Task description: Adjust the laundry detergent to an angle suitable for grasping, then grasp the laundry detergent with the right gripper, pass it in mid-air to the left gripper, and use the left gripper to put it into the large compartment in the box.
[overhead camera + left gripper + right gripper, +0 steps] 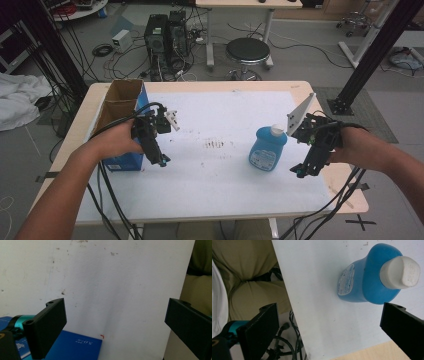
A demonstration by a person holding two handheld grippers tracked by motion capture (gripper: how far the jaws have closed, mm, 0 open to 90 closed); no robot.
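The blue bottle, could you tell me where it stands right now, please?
In the high view the blue bottle stands upright on the white sheet, right of centre, just left of the right gripper and apart from it.

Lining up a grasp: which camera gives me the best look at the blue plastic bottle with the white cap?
The right gripper view: the blue plastic bottle is close, with its white cap and label clear, between the right gripper's open jaws. The high view shows it whole but small, upright on the white sheet.
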